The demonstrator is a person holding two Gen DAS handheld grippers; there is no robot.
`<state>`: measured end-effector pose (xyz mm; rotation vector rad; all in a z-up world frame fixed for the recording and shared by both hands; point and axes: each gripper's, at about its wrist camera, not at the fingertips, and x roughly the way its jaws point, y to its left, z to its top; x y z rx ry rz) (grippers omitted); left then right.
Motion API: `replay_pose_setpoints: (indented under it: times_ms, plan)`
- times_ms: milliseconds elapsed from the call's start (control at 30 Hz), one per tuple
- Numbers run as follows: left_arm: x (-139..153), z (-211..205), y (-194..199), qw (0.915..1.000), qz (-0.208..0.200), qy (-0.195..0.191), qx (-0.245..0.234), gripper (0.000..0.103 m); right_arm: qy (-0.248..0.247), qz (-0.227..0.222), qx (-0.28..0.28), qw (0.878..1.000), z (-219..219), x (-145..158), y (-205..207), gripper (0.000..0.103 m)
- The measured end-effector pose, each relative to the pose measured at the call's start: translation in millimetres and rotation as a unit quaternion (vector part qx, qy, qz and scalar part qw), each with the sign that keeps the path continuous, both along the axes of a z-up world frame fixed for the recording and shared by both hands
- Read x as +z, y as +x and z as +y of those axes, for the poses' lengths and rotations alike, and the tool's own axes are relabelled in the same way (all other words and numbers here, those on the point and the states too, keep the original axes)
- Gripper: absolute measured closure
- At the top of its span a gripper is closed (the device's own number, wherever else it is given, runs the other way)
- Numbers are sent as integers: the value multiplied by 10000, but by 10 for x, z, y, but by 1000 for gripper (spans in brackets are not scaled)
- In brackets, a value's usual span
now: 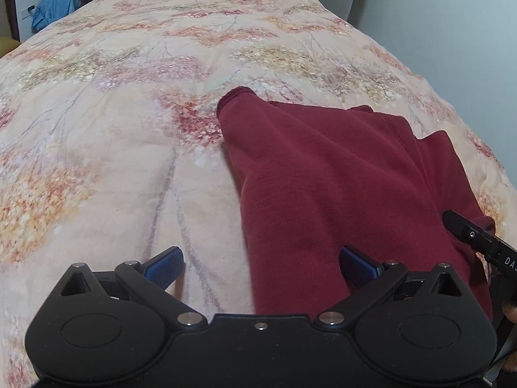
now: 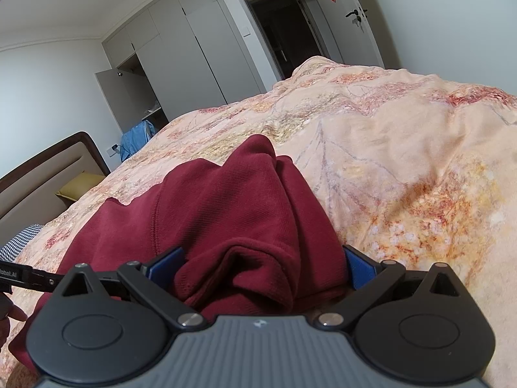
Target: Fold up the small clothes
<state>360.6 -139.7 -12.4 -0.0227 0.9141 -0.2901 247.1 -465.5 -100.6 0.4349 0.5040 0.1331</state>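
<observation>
L gripper (image 1: 261, 266) is held wide open, straddling near edge of maroon garment (image 1: 323, 174) on floral bedspread (image 1: 113, 129). R gripper (image 2: 262, 266) also spread, bunched cloth between pads, unclamped. Risk: uneven pinch, fold skewed.

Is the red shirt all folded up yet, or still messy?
Still messy. The red shirt lies partly folded on the bedspread, one sleeve poking out and a bunched lump of cloth between the right gripper's open fingers.
</observation>
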Motion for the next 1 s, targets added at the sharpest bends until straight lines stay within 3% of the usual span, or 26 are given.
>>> replay_pose_setpoints:
  times_ms: [267, 567, 700, 900, 1000]
  plan:
    - [-50, -27, 81, 9997, 202, -95, -31, 0, 14, -8, 2, 10000, -7, -2, -8, 1]
    - [-29, -101, 60, 9999, 127, 13, -92, 0, 18, -14, 2, 10000, -14, -7, -19, 1]
    - [10, -148, 43, 9997, 132, 18, -181, 8, 10, -63, -49, 10000, -5, 12, -40, 2]
    - [91, -236, 17, 9989, 77, 115, -442, 24, -151, -23, -287, 9995, 38, 147, -105, 18]
    - [134, -273, 6, 9985, 79, 134, -525, 32, -246, -49, -249, 9994, 82, 201, -124, 33]
